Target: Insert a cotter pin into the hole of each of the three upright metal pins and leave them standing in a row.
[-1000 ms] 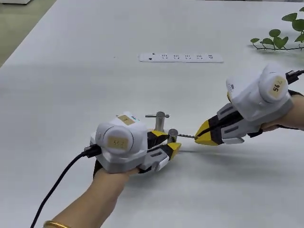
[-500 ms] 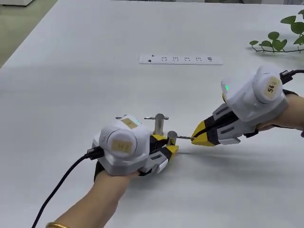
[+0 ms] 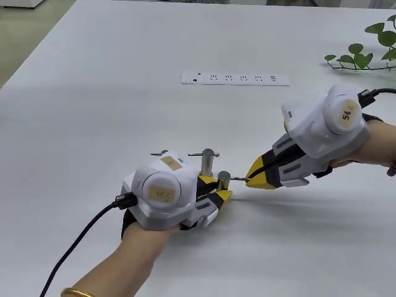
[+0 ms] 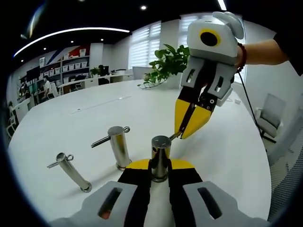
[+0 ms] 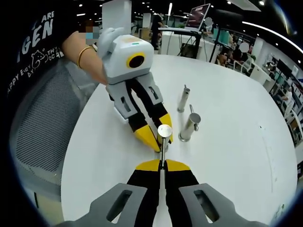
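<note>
On the white surface (image 3: 93, 93), toward its near edge, three metal pins are seen in a row. The near metal pin (image 3: 223, 179) (image 4: 160, 156) (image 5: 164, 132) is held upright by the left gripper (image 3: 216, 187) (image 4: 160, 166) (image 5: 156, 137), whose yellow-tipped fingers are closed narrowly on its lower shaft, with its base on the surface.

A thin cotter pin (image 3: 238, 179) (image 4: 174, 136) (image 5: 162, 150) is gripped by the right gripper (image 3: 250, 179) (image 4: 182, 132) (image 5: 162, 165), with the fingers pinched almost together on its end. The cotter pin is held level and pointed at the near metal pin. Its free end is seen against the pin's side just under the cap; whether it has entered the hole cannot be told.

Just beside, the middle metal pin (image 3: 208, 162) (image 4: 119, 146) (image 5: 191, 125) is seen standing upright, with a second cotter pin (image 3: 197, 153) (image 4: 102, 139) passed through its top.

Beyond it, the far metal pin (image 4: 73, 171) (image 5: 183, 98) is seen with a ringed cotter pin (image 3: 159, 153) (image 4: 64, 158) through its top. In the head view, its shaft is hidden behind the left gripper. Whether it stands straight cannot be told.

A white power strip (image 3: 235, 78) is laid well apart, toward the far edge. A leafy plant (image 3: 365, 52) is seen at the far right corner.
</note>
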Motion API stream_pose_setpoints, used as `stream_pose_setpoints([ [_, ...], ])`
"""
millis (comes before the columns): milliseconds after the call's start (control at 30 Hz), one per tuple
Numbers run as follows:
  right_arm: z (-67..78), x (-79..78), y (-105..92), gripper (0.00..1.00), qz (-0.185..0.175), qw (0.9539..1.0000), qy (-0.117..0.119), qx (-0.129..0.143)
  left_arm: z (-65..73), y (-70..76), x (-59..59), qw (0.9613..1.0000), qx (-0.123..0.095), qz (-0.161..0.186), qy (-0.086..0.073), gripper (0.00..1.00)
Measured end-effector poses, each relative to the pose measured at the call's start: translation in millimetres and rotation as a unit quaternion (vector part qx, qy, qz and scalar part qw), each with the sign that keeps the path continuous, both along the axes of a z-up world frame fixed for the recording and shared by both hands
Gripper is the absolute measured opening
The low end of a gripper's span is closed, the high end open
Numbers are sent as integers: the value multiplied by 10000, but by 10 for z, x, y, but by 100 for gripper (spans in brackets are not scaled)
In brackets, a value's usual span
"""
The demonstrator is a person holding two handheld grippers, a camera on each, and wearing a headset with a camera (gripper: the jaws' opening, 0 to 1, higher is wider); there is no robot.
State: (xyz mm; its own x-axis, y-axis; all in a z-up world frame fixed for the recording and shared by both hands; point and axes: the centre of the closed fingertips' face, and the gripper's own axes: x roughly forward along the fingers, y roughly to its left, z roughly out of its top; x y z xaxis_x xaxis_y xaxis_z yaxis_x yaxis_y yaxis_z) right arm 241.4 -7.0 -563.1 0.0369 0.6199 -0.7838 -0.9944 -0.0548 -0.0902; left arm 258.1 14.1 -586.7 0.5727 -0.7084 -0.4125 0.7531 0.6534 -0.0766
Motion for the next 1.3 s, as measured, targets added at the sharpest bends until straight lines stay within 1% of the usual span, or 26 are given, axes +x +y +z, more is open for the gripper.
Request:
stream_pose_setpoints([
  [100,-1,6,5,0,28,10000,-28,-5,-1,0,-3,10000,-3,-10,1,10],
  [267,9,1,65,0,42,9999,-25,106,-4,1,-7,10000,-3,-20,-2,10],
  [467,11,4,75,0,54,9999,-31,100,-3,2,-12,10000,19,-23,-25,10],
  [767,7,-7,163,0,101,9999,-120,69,-3,9,-12,10000,26,-9,-22,10],
  [833,8,6,168,0,4,9999,-99,40,-2,9,-13,10000,32,-10,-31,10],
  [900,17,22,164,2,55,9998,-214,14,-1,8,-12,10000,36,-11,-33,10],
  [933,24,23,159,3,43,9997,-234,14,-1,7,-12,10000,31,-11,-29,10],
  [1100,74,12,101,7,-135,9998,-135,34,0,5,-13,10000,32,2,-30,10],
  [1233,95,21,55,6,-261,9996,-120,68,-1,5,-12,10000,29,13,-26,10],
  [1300,91,26,44,3,-290,9995,-112,59,-2,5,-11,10000,26,17,-23,10],
])
